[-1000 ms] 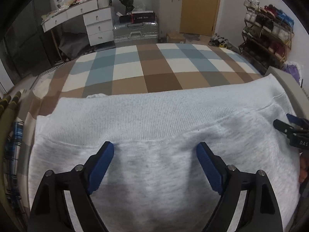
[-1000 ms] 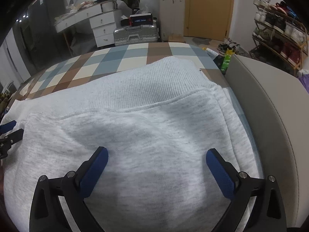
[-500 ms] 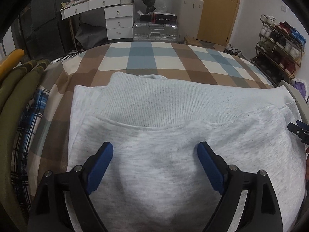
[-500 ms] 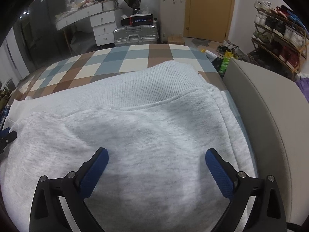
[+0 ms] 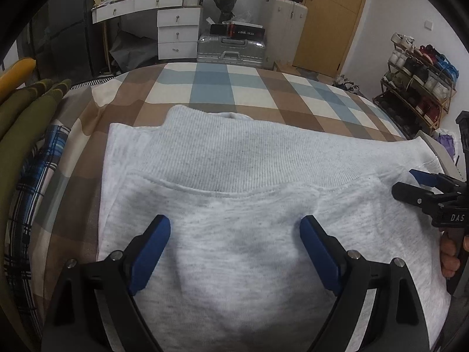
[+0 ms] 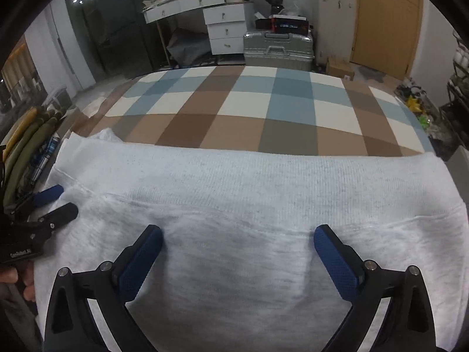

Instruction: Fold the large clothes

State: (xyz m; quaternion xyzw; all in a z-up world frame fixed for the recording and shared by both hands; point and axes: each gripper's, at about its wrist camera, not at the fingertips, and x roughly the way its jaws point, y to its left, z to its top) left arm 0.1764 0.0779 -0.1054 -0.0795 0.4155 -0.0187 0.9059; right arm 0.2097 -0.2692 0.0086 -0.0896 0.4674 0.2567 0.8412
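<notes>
Left tool point(image 5: 234, 252) wide apart over grey sweatshirt point(image 5: 234, 161) on checked bedspread point(image 5: 214, 88)

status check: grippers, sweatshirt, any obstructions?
Left gripper open, right gripper open, both over the fabric, nothing clamped. Grey sweatshirt lying flat on the checked bedspread, ribbed band away from the grippers. No obstruction on it.

Both cameras ride the grippers, looking steeply down and forward from close above the sweatshirt point(image 5: 234, 234) on the bed point(image 6: 263, 102). The left view sits leftward and catches the right gripper point(image 5: 410, 184) at its right edge; the right view catches the left gripper point(image 6: 63, 201) at its left. Both share the ribbed hem point(image 6: 263, 182) and the desk point(image 5: 152, 3) beyond.
</notes>
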